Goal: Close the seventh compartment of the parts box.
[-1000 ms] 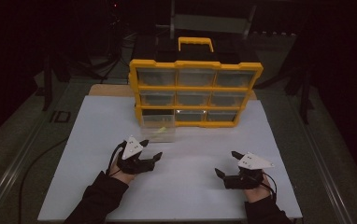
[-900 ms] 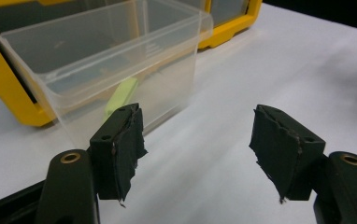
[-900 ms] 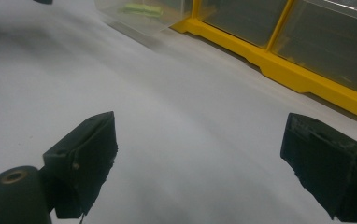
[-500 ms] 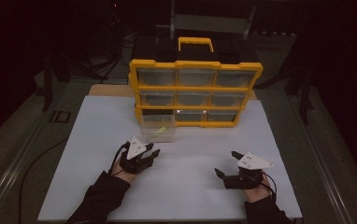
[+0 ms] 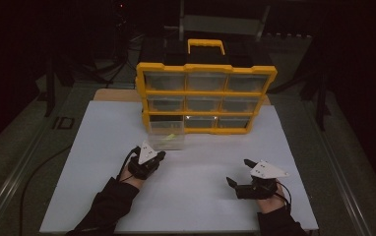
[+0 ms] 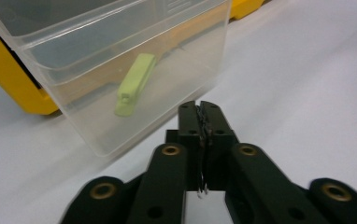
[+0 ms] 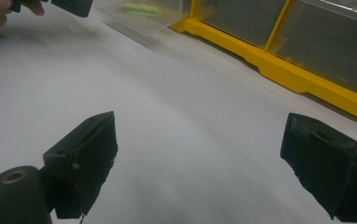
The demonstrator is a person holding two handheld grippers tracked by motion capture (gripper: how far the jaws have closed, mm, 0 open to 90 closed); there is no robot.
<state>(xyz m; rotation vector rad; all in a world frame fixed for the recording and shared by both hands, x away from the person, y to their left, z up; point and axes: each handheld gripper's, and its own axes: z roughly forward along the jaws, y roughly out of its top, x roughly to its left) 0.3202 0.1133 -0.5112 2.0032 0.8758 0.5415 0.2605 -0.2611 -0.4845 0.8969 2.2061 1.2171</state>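
Beside clear drawer (image 6: 120,70), left gripper (image 6: 200,109) jaws just closed, empty; right gripper (image 7: 200,158) wide open

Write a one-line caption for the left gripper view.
Left gripper, jaws just closed on nothing, faces a clear plastic drawer holding a pale green clip.

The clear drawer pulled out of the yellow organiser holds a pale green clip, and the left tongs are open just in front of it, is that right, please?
Not quite: the left tongs are shut, jaws pressed together with nothing between them, having just been closing, as the left gripper view shows. The rest stands: the clear drawer, pulled out of the yellow organiser, holds a pale green clip, with the tongs just in front of it.
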